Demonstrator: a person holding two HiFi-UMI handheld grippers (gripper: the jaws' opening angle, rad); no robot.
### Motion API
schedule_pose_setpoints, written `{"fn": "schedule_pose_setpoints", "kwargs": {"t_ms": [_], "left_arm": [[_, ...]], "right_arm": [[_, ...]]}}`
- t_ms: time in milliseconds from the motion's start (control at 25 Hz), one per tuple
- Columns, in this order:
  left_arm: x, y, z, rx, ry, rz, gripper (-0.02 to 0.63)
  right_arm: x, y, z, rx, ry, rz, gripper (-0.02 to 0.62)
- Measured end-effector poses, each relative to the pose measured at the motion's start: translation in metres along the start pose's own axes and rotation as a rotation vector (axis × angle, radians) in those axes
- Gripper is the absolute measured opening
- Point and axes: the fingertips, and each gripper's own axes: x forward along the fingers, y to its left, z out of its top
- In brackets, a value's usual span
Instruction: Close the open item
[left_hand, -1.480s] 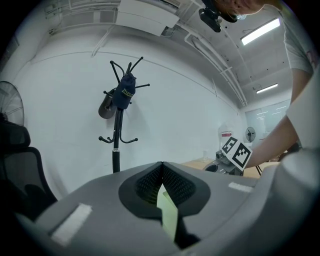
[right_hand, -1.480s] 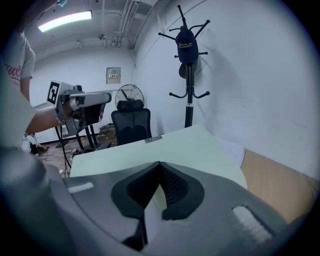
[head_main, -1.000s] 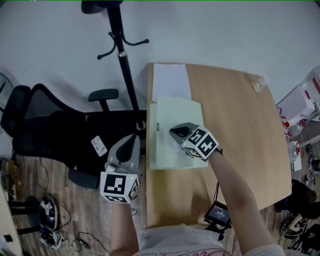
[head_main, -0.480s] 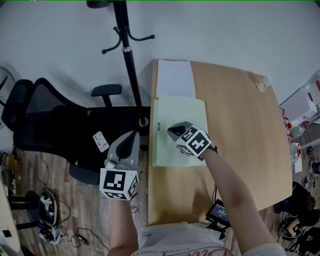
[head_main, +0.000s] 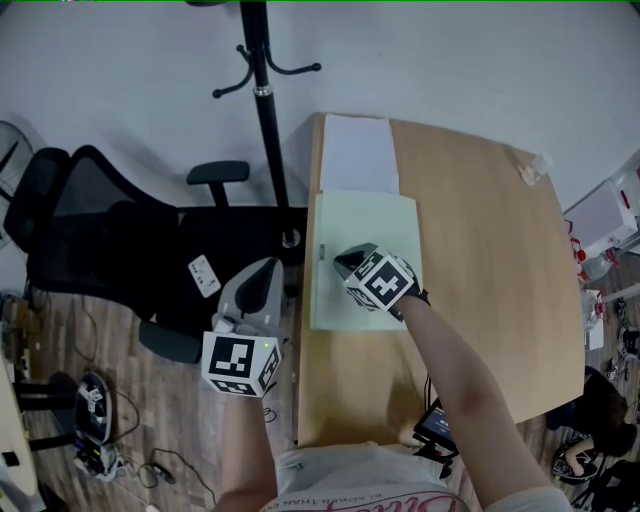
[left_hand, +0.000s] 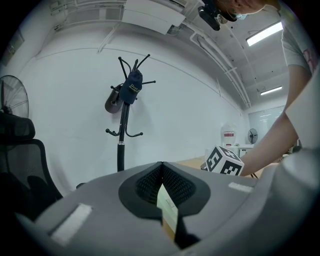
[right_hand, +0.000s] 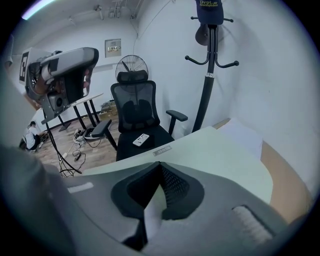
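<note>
Resting tip-down on the green folder (head_main: 366, 222), right hand-held gripper (head_main: 346, 263) is closed, empty. Folder lies flat along the worktop (head_main: 480, 280) left edge; cover looks down. Left hand-held gripper (head_main: 267, 272) closed, off the worktop. Risk: a sideways push slides the folder over that edge.

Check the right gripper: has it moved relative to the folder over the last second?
Yes. The right gripper has shifted left across the folder, away from its right edge and toward its left edge.
</note>
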Motion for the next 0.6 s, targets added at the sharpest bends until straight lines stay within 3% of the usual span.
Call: {"fn": "schedule_pose_setpoints", "kwargs": {"t_ms": [400, 600], "left_arm": [[0.001, 0.003, -0.005, -0.006, 0.01, 0.004, 0.018], [0.002, 0.002, -0.006, -0.01, 0.011, 0.003, 0.018]], "right_arm": [[0.011, 0.004, 0.004, 0.011, 0.035, -0.014, 0.002], [0.015, 0.008, 0.005, -0.084, 0.092, -0.037, 0.002]]}}
